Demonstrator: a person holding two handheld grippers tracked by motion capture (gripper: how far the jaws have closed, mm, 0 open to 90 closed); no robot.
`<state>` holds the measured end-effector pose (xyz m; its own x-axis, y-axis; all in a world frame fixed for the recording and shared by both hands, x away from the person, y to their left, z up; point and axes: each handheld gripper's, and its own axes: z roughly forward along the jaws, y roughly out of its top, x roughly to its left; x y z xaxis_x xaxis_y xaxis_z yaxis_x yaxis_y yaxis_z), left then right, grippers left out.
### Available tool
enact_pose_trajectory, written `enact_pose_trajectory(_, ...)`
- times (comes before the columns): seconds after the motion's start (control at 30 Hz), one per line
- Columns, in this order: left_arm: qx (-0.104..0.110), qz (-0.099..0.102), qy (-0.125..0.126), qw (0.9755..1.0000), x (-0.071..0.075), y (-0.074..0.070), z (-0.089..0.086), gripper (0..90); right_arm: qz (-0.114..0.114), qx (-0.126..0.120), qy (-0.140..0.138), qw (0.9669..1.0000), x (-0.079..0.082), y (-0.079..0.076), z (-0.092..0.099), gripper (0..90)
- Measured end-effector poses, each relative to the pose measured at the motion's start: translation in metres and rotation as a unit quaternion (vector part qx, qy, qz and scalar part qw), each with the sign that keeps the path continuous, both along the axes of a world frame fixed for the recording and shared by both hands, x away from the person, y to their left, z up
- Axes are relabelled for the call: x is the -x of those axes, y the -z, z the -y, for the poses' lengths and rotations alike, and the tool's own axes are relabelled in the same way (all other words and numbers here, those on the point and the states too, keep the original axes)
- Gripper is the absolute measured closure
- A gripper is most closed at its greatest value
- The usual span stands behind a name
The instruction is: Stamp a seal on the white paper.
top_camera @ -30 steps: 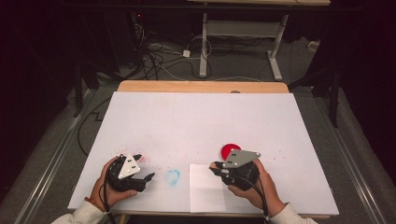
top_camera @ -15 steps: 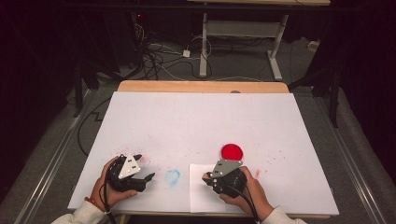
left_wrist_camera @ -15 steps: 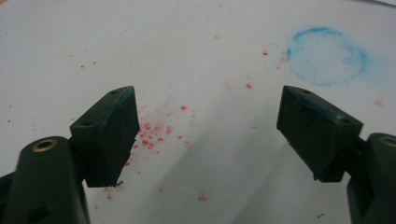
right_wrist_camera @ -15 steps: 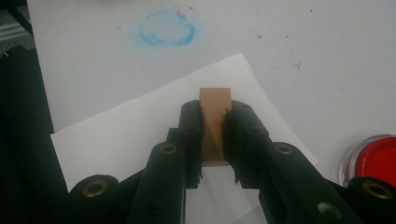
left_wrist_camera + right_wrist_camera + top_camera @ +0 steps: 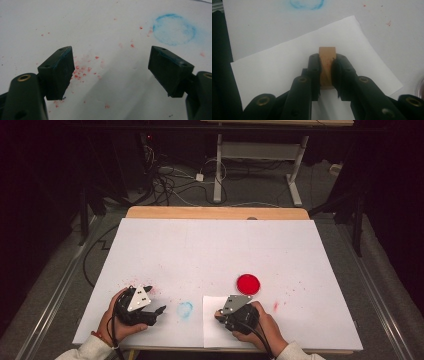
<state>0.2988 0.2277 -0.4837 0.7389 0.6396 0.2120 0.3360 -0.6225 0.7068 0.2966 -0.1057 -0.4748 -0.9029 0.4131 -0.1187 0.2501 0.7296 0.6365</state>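
Right gripper view: fingers (image 5: 326,75) pinching a wooden block (image 5: 327,62), its lower end hidden; left gripper (image 5: 110,72) fingers spread.

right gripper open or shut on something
Shut on a small wooden block: in the right gripper view both black jaws of the right gripper press its sides, above the white paper sheet.

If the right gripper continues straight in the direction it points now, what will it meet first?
Probably the white paper sheet. The right gripper is shut on a small wooden block that points at the sheet. How close the block's tip is cannot be judged.
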Motion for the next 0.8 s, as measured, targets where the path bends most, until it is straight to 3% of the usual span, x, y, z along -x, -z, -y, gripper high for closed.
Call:
enact_pose_trajectory(0.53,-0.004,0.001,0.001,1.0000,0.0006,0.0000,0.0009,20.4,-0.022,-0.018,-0.002,0.9996,-0.0054,0.0028,0.0041,76.3)
enact_pose_trajectory(0.8,-0.005,0.000,0.002,1.0000,0.0006,0.0003,0.0011,20.4,-0.017,-0.021,-0.007,0.9996,-0.0051,0.0040,0.0049,76.3)
